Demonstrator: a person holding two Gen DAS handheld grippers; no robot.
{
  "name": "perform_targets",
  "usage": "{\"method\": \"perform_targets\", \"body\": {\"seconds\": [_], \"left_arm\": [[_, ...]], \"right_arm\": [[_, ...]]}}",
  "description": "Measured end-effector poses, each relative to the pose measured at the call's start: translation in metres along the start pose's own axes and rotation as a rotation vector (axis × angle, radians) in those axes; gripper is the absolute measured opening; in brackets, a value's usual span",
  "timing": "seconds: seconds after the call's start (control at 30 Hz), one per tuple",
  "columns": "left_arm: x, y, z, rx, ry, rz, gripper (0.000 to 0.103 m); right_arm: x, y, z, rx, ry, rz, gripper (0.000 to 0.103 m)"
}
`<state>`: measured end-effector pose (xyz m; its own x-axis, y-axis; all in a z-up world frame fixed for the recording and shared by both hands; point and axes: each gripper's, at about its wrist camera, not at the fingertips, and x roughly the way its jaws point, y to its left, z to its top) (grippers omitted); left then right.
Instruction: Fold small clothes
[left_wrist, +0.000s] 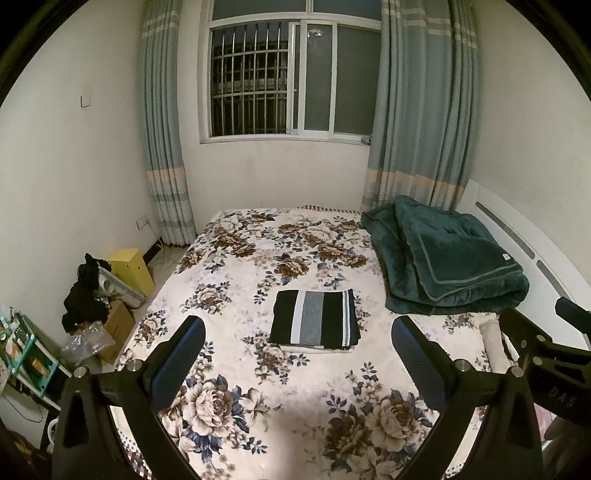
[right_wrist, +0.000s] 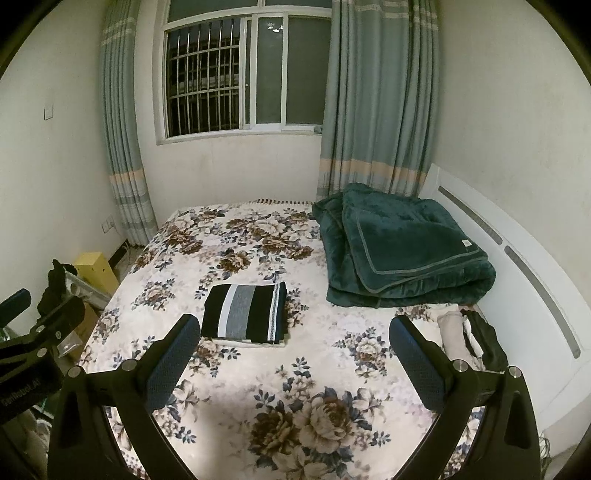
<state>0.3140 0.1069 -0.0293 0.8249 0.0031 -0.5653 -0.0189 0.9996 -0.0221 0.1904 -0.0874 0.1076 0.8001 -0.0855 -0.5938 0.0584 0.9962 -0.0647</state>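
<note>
A folded garment with black, white and grey stripes (left_wrist: 314, 319) lies flat on the floral bedspread (left_wrist: 258, 258), on top of a folded white piece. It also shows in the right wrist view (right_wrist: 245, 312). My left gripper (left_wrist: 298, 334) is open and empty, held above the bed in front of the garment. My right gripper (right_wrist: 294, 332) is open and empty, to the right of the garment and above the bed. A small heap of unfolded clothes, beige and dark (right_wrist: 469, 338), lies at the bed's right edge by the headboard.
A folded dark green blanket (right_wrist: 402, 247) sits at the far right of the bed. A white headboard (right_wrist: 528, 280) runs along the right. Left of the bed are a yellow box (left_wrist: 131, 267), cardboard boxes, black clothing (left_wrist: 83, 295) and a shelf. A window and curtains are behind.
</note>
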Motion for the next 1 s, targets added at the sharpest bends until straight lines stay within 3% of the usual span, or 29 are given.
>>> {"method": "perform_targets", "body": {"seconds": [1.0], "left_arm": [[-0.0001, 0.0025, 0.0045, -0.001, -0.012, 0.003, 0.103]], "right_arm": [[-0.0085, 0.0089, -0.0028, 0.015, -0.004, -0.016, 0.103]]}}
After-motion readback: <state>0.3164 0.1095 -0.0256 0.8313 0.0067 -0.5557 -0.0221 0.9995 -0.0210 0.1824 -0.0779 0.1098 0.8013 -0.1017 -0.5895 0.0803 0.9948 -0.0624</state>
